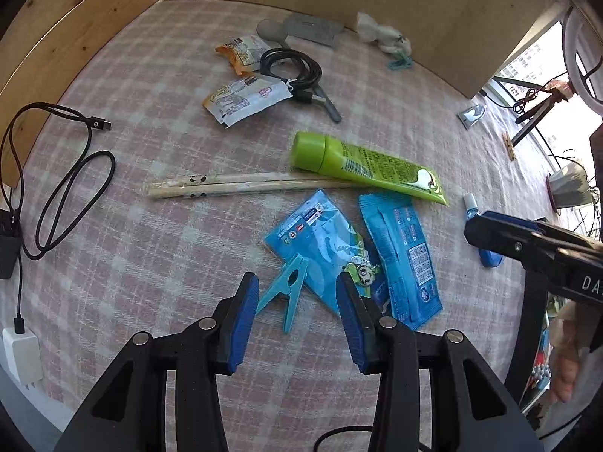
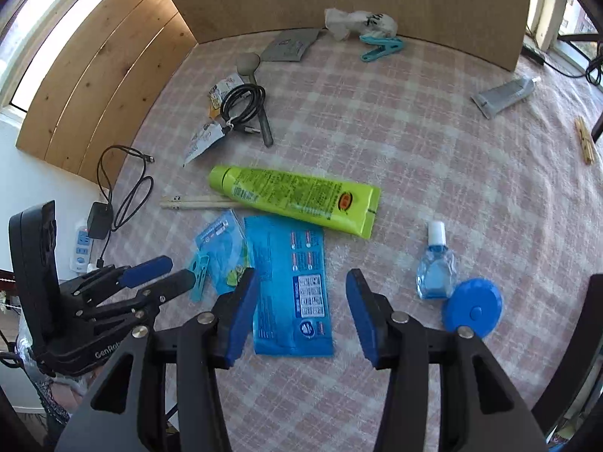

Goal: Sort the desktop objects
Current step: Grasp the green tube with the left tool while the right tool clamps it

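left gripper (image 1: 297, 301) half-open, empty, over teal peg (image 1: 288, 292) mid-table (image 1: 113, 263) | right gripper (image 2: 299, 310) half-open, empty, above blue wipes pack (image 2: 290, 286) | we centre pads, descend straight, avoid the sachet (image 1: 320, 241) under peg

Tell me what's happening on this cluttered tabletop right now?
A person holds two handheld grippers over a checked cloth strewn with small items. The left gripper hangs open above a teal clothespin and a small blue packet. The right gripper hangs open over a larger blue packet, empty. A green tube, chopsticks and an eye-drop bottle lie untouched nearby.
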A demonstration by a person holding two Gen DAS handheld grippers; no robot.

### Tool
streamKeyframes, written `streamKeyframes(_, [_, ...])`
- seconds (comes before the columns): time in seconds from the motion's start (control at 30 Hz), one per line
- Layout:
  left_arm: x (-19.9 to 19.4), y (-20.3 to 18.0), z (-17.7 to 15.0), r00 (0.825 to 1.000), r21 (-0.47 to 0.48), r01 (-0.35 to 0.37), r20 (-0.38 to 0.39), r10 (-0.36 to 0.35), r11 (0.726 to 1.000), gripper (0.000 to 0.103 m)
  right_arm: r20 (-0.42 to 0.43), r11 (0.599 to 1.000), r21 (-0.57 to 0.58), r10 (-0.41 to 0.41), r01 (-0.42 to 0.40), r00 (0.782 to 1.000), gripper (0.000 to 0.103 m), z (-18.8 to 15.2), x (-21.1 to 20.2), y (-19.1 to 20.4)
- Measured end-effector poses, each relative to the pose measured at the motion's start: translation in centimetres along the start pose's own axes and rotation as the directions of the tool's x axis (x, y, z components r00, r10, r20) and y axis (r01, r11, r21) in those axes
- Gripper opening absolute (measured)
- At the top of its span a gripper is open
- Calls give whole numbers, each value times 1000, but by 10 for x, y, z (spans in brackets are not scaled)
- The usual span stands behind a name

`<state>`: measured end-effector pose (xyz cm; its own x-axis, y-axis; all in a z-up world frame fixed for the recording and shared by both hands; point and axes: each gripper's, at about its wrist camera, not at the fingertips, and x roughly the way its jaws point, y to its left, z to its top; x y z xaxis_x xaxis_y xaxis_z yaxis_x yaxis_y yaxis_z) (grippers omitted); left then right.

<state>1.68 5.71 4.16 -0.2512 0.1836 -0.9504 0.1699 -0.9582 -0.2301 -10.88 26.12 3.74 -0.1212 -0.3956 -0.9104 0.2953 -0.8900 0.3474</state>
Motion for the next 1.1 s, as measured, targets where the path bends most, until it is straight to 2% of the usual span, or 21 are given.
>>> streamKeyframes(0.2, [10,-13,19,997,-33,74,2,-74,997,40,-11,997,35,68,-68,998,52,45,19,-4])
streamKeyframes(0.27, [17,-18,27,996,-57,90,-5,-91,994,40,-40,996,54,79,-76,996,41,56,32,-7])
streamKeyframes(0.47, [35,-21,44,985,-125,163,-35,-168,979,40,-102,993,90,85,-76,991,39,75,64,-16])
streamKeyframes(0.53, [39,-21,48,984,-134,164,-41,-171,977,40,-120,992,103,83,-70,989,39,75,70,-20])
streamKeyframes(0.67, [42,-24,54,986,-133,160,-36,-166,978,40,-153,977,160,163,-138,975,39,61,72,-25])
streamKeyframes(0.83, [44,-26,54,989,-91,139,-37,-142,986,37,-182,940,233,295,-250,938,39,34,73,-26])
streamKeyframes(0.87, [44,-25,53,990,-87,132,-31,-135,987,37,-184,939,235,298,-253,937,39,32,74,-26])
streamKeyframes(0.97, [42,-23,48,992,-76,124,-23,-126,989,37,-151,949,218,265,-230,952,39,35,69,-23])
streamKeyframes(1.1, [40,-20,46,993,-75,113,-10,-114,991,37,-129,952,200,261,-233,957,39,46,69,-16])
